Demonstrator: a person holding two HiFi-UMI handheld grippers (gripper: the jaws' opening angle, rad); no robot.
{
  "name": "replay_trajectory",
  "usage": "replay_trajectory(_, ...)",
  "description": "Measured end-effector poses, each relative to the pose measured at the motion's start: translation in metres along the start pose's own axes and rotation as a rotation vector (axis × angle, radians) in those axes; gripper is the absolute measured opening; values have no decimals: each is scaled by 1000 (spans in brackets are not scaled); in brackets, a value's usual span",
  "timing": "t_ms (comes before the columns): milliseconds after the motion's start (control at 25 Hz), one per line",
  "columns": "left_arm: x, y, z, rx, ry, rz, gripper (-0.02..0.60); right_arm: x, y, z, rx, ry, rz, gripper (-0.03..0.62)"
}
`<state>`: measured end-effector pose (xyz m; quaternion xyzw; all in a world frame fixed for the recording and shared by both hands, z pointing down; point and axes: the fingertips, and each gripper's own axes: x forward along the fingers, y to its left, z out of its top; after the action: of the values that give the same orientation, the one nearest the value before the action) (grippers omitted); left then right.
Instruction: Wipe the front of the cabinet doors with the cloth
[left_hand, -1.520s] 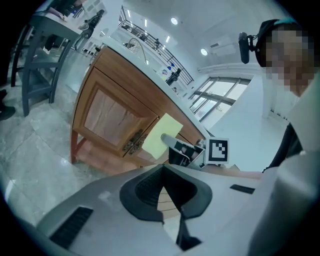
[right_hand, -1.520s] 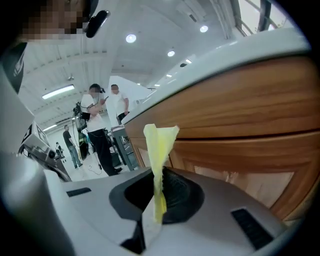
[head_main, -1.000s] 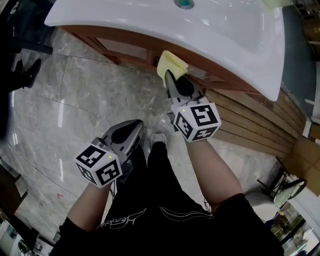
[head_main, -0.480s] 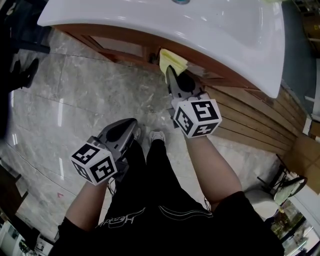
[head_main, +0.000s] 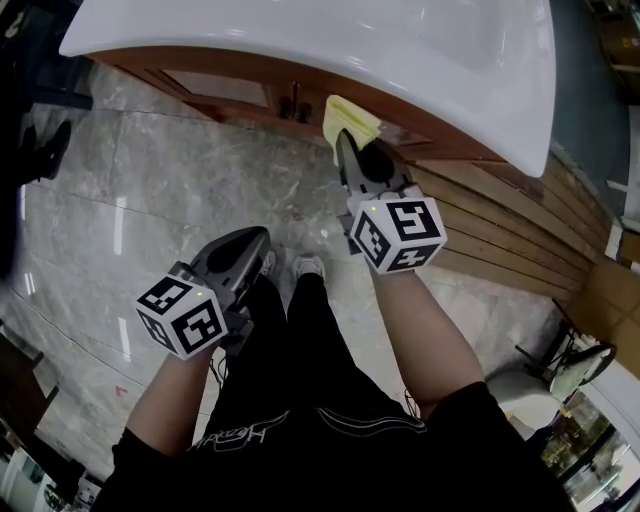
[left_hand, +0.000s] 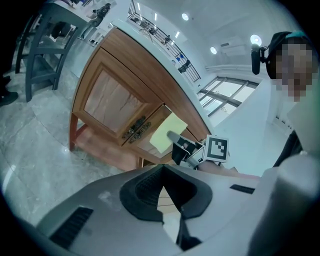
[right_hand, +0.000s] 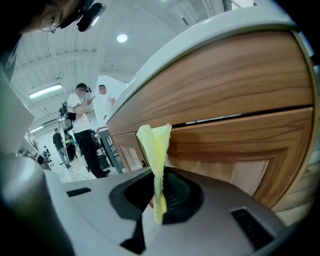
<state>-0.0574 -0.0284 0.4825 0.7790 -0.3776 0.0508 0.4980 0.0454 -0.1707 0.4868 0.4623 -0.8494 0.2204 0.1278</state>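
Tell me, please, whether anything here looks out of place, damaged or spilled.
Nothing stands out. The right hand-held gripper is shut on the yellow cloth, held up at the wooden cabinet doors, which are closed and show no damage. The left hand-held gripper is shut and empty.

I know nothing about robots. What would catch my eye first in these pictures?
Most striking is the yellow cloth, pinched in the right hand-held gripper and held up at the wooden cabinet door under the white washbasin. Next come the black-and-white marker cubes on both grippers. The left hand-held gripper hangs shut and empty above the grey marble floor.
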Motion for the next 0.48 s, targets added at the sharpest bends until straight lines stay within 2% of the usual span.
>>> replay_trajectory(200, 13, -13, -9, 22, 30, -20, 6, -16, -21, -4, 6, -4, -33, 41)
replay_trajectory(480, 21, -11, -1, 46, 33, 3, 6, -38, -45, -9, 23, -13, -68, 41)
